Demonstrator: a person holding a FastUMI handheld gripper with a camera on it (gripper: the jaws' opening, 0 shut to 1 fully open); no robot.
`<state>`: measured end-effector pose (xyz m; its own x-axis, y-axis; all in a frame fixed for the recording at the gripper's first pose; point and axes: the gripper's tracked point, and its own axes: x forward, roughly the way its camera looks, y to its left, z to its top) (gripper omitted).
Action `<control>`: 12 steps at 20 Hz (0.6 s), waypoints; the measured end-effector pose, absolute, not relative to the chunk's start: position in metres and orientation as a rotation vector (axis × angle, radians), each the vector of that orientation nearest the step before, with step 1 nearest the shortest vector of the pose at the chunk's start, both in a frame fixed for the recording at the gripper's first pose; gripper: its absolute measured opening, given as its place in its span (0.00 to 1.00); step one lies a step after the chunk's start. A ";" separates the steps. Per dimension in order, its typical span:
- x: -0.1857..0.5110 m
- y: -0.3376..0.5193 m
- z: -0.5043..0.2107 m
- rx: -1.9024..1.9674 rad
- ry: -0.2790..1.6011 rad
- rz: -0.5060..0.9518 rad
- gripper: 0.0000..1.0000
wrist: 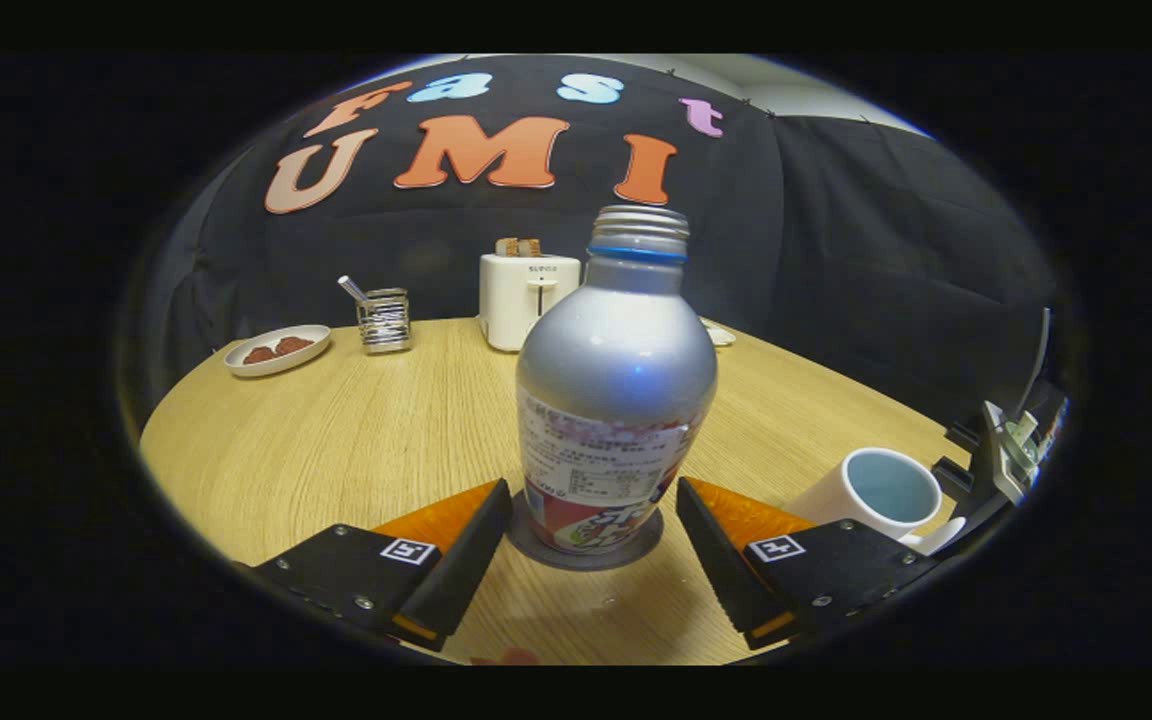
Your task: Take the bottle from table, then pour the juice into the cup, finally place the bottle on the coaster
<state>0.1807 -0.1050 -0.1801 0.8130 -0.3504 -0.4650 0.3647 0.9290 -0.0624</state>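
Silver metal bottle (616,400) sits upright on grey round coaster (584,548) btw gripper (591,535) fingers, spread wide w/ gaps. Risk imo: backing out crooked clips it, topples.

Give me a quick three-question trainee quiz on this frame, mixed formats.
1. True or false: the bottle stands upright on the coaster.
2. Multiple choice: the fingers of the gripper are A) pressed on the bottle, B) spread apart with the bottle's base between them, C) closed on the cup.
3. Fill in: the bottle's neck has no ____ on it.

Key: 1 true. 2 B: a gap shows on each side of the bottle. 3 cap: the bare threads show.
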 end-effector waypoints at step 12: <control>0.112 -0.008 -0.071 0.084 0.266 -0.176 0.98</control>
